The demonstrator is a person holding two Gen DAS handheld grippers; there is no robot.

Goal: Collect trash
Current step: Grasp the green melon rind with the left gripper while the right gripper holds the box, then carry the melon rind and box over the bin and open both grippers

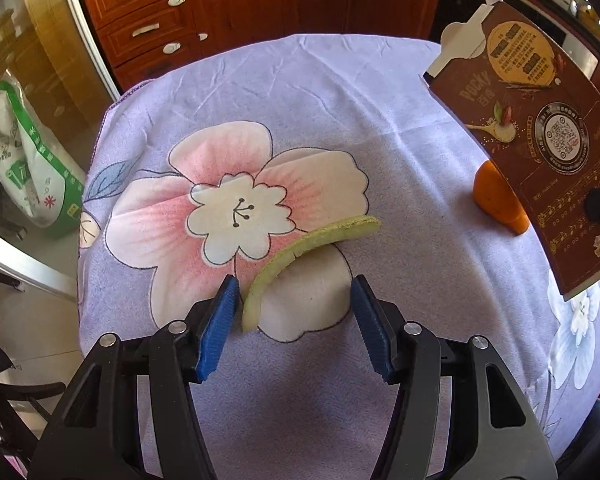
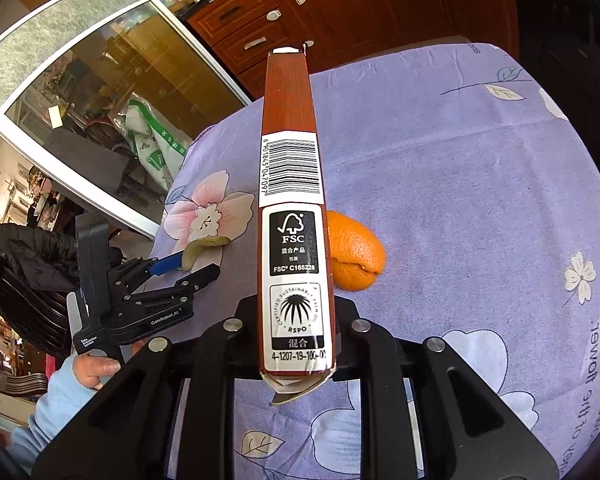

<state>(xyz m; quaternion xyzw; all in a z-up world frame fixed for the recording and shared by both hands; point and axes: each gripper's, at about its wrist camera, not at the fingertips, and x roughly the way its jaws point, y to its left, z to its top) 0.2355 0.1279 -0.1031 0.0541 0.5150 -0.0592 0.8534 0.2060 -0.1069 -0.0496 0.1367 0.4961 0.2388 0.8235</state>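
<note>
So the left claw [image 1: 294, 300] sat spread around the green rind [image 1: 300, 256] low-center on the counter [image 1: 380, 100] — not pinching it — while the right claw [image 2: 296, 354] clamped the brown snack box [image 2: 290, 120], orange peel [image 2: 354, 256] just right.

We see bright daylight and soft shadows on the tablecloth [image 1: 300, 80]; glare whitens glass doors [image 2: 80, 60] at ten o'clock; fisheye edges curve and darken.

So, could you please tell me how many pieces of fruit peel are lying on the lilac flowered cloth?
2. The curved pale-green rind strip lies between the open left gripper fingers. The orange peel piece lies beside the brown snack box clamped in the right gripper. The box may hide more.
</note>
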